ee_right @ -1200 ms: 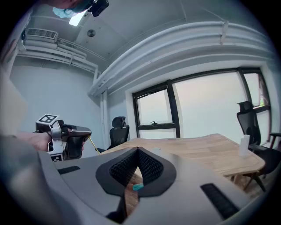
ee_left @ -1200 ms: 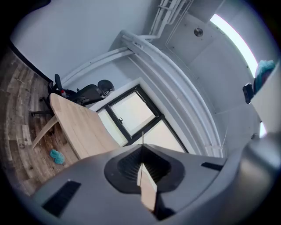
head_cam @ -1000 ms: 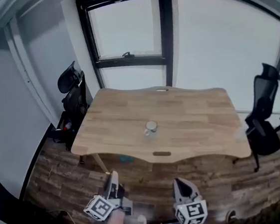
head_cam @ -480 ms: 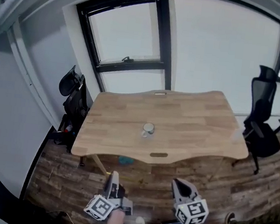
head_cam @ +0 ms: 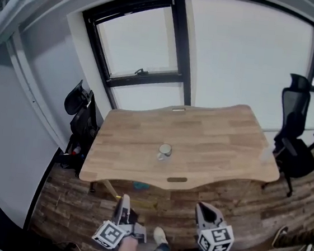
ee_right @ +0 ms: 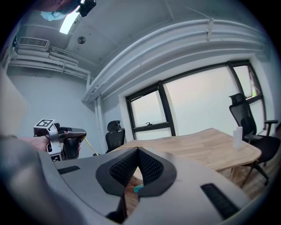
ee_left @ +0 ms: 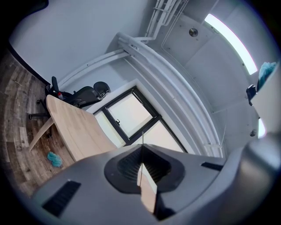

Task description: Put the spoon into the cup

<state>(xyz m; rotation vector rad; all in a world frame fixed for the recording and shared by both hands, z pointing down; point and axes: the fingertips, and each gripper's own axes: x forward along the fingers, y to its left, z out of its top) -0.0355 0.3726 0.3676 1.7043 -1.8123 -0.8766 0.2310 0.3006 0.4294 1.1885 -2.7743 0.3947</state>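
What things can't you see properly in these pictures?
The cup: head view, too far and small to see inside.
The spoon: right gripper view, only a thin stem pokes from the left tongs; its scoop can't be made out.
The table, its front: right gripper view, hidden behind the shut right tongs.

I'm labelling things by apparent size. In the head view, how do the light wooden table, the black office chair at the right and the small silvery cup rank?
1. light wooden table
2. black office chair at the right
3. small silvery cup, far the smallest
None is near the camera, so the order holds.
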